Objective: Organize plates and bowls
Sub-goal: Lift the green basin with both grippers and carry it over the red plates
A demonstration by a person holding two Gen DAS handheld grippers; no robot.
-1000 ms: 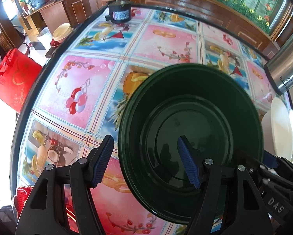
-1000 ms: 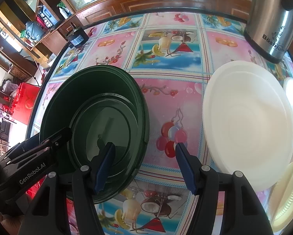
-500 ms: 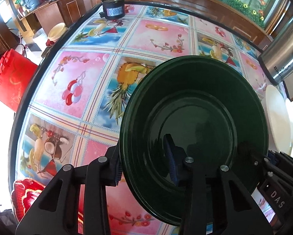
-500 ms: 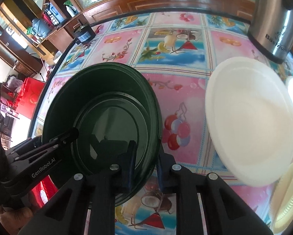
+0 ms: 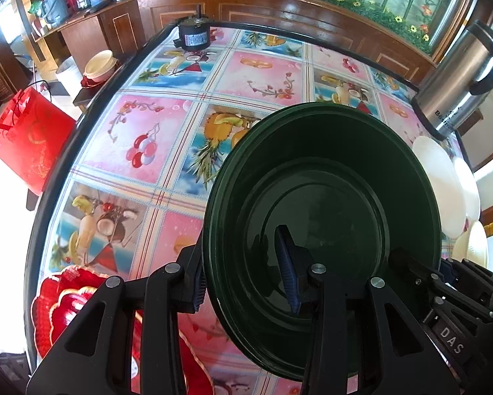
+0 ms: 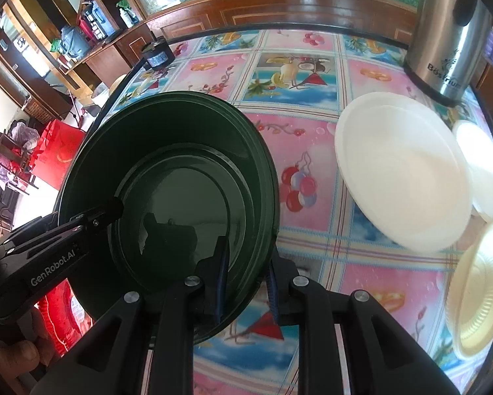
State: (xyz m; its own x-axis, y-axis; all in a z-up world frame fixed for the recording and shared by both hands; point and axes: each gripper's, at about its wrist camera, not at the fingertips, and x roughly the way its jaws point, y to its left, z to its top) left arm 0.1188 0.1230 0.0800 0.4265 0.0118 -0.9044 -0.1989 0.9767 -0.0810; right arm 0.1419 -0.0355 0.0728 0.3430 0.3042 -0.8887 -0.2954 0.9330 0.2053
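A deep dark green bowl [image 5: 328,197] [image 6: 180,171] is held between both grippers, a little above the patterned tablecloth. My left gripper [image 5: 243,273] is shut on the bowl's near-left wall, one pad inside and one outside. My right gripper [image 6: 246,270] pinches the near-right wall the same way; its jaws are opening slightly with the wall still between the pads. Each gripper also shows in the other's view: the left gripper [image 6: 65,240], the right gripper [image 5: 444,286]. A large white plate [image 6: 401,171] lies to the right.
A smaller white dish [image 6: 486,171] and a cream ribbed plate [image 6: 480,296] sit by the right edge. Red scalloped plates [image 5: 65,306] lie at the near left. A steel urn [image 6: 450,33] stands at the far right, a small black motor [image 5: 194,38] at the far edge.
Both grippers closed on the green bowl's wall from open. The bowl has come up off the cloth and shifted right, toward the white plate.
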